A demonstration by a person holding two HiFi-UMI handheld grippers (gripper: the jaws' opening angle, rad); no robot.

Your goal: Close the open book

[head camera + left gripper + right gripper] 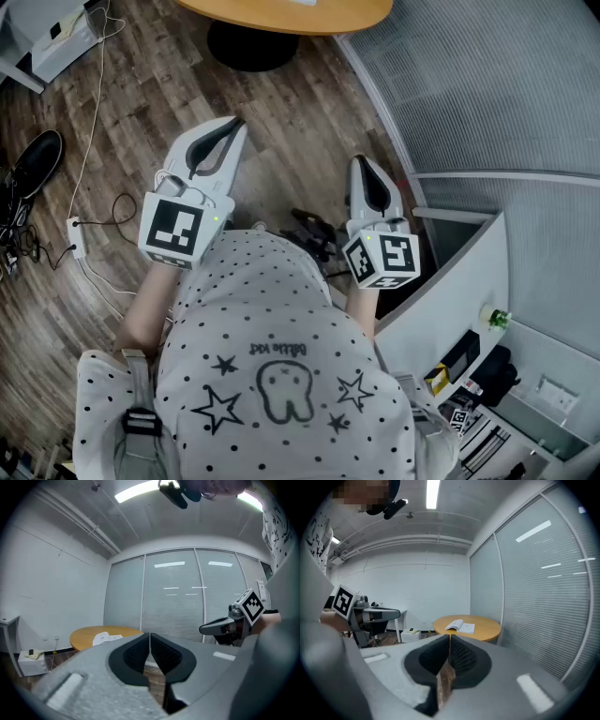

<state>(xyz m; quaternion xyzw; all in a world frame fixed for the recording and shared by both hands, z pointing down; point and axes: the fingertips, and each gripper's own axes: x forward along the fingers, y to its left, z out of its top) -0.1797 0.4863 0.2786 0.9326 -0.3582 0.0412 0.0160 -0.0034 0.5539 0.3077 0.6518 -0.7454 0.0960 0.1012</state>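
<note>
Two big surfaces are framing the job: the wooden floor (pixel 281 131) beneath you and the round table (pixel 483 629) that is sitting ahead of you, well apart from both claws. You are holding the left claw (pixel 150 635) about level and the right claw (pixel 450 638) tipping slightly downward. Each one is sitting with its jaws pressed together and is carrying nothing. The book (pixel 460 626) is lying open on the tabletop, pages facing up.

By my reading, the task is not getting under way yet. Nothing is touching the book, so you are facing the whole approach, the catching of one cover and the folding over.

As for writing, the black-and-white square markers (pixel 178 228) on the claws' cubes are showing patterns only. The small print on your dotted shirt (pixel 281 349) is appearing upside down and is proving too blurred to read. No brand is showing anywhere.
</note>
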